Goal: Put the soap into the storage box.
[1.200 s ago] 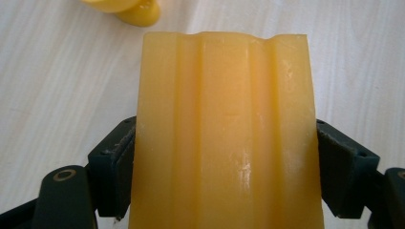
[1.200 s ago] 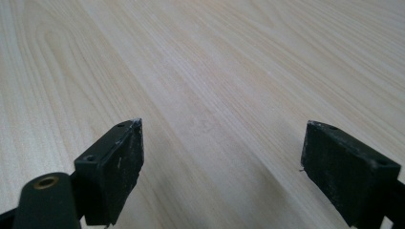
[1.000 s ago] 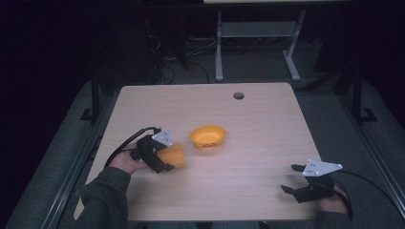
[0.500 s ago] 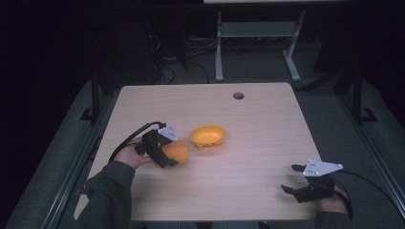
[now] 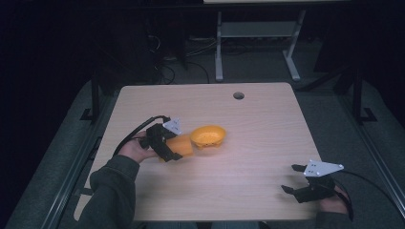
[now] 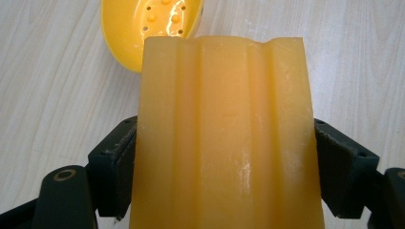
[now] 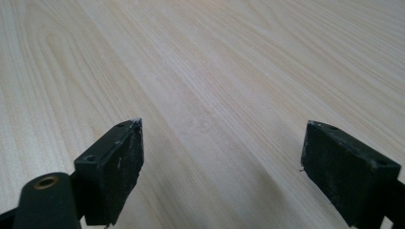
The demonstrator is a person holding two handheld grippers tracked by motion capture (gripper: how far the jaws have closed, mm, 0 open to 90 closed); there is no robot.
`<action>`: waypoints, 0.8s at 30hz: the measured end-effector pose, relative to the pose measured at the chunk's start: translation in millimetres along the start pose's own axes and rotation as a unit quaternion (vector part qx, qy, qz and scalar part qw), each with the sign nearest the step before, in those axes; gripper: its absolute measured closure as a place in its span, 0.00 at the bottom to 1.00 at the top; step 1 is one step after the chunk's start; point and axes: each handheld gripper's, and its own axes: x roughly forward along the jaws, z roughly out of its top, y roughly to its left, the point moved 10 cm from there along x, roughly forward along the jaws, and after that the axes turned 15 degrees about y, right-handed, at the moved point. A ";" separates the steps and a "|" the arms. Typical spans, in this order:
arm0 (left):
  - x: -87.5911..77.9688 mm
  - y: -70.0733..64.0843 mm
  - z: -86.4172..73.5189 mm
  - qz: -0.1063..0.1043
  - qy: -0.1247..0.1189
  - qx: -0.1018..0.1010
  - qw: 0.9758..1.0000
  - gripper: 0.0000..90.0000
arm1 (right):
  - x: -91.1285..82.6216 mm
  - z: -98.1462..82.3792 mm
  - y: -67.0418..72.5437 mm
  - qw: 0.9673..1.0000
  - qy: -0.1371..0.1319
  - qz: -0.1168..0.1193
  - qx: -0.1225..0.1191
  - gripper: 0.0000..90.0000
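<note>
Tabletop [image 5: 258, 143] of pale wood lies bare right of the yellow soap dish [image 5: 208, 136], out to the far edge's cable hole [image 5: 238, 95]. Right gripper [image 5: 297, 178], jaws spread and holding nothing, sits well right, near the front edge. Left gripper [image 5: 177, 149] clamps the orange soap bar [image 5: 180, 144] just left of the dish's rim.

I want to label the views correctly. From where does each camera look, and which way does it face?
High view: above the person's side, facing forward and down on the table; forearms, hands, left gripper, right gripper.
Left gripper view: along its jaws, shut on the soap bar, facing the yellow dish.
Right gripper view: along its open jaws, over bare wood.
Shared: high and left gripper views both show bar and dish.
</note>
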 end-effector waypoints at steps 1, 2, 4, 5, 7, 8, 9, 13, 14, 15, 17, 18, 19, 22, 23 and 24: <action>-0.5 2.0 1.8 0.003 0.002 0.004 1.000 0.23 | -0.1 -0.2 -0.3 1.000 0.000 0.000 -0.002 0.16; -1.1 3.2 2.8 0.004 0.002 0.006 1.000 0.23 | -0.2 -0.3 -0.5 1.000 0.000 0.000 -0.002 0.16; -2.1 4.4 5.4 0.004 0.000 0.005 1.000 0.23 | -0.5 -0.7 -0.4 1.000 0.000 0.000 0.000 0.16; -2.5 5.2 6.4 0.005 0.000 0.005 1.000 0.23 | -0.6 -0.7 -0.6 1.000 0.000 0.000 0.000 0.16; -3.3 6.3 8.2 0.004 -0.002 0.005 1.000 0.23 | -0.9 -0.6 -0.8 1.000 -0.001 -0.001 -0.001 0.16; -3.4 6.7 8.8 0.003 -0.003 0.004 1.000 0.23 | -0.9 -0.7 -0.5 1.000 0.000 0.000 0.000 0.16; -3.4 7.3 9.3 0.004 -0.003 0.004 1.000 0.23 | -0.9 -0.6 -0.7 1.000 -0.001 -0.001 -0.001 0.16; -4.3 9.5 11.8 0.005 0.000 0.006 1.000 0.23 | -0.6 -0.5 -0.1 1.000 0.000 0.001 0.000 0.16; -5.1 10.9 12.2 0.007 0.002 0.011 1.000 0.23 | -0.5 -0.5 0.0 1.000 0.000 0.001 -0.001 0.16; -5.2 10.4 13.8 0.005 -0.001 0.006 1.000 0.23 | -0.7 -0.3 0.0 1.000 0.000 0.000 -0.001 0.16; -6.0 11.1 15.4 0.005 0.003 0.008 1.000 0.23 | -1.0 0.0 -0.1 1.000 -0.001 0.000 -0.001 0.16; -6.4 12.6 16.9 0.008 0.003 0.013 1.000 0.23 | -1.1 -0.1 -0.2 1.000 -0.001 -0.001 -0.002 0.16; -6.7 13.0 18.1 0.008 0.001 0.013 1.000 0.23 | -1.1 -0.2 -0.3 1.000 -0.001 0.000 -0.002 0.16; -6.0 14.1 21.0 0.008 0.003 0.014 1.000 0.23 | -1.4 -0.3 -0.4 1.000 -0.002 -0.001 -0.001 0.16; -5.6 14.1 22.1 0.007 0.004 0.014 1.000 0.23 | -1.5 -0.6 -0.3 1.000 -0.001 0.000 -0.001 0.16; -5.6 14.0 23.1 0.004 0.005 0.014 1.000 0.23 | -1.6 -0.9 -0.4 1.000 -0.001 0.000 0.000 0.16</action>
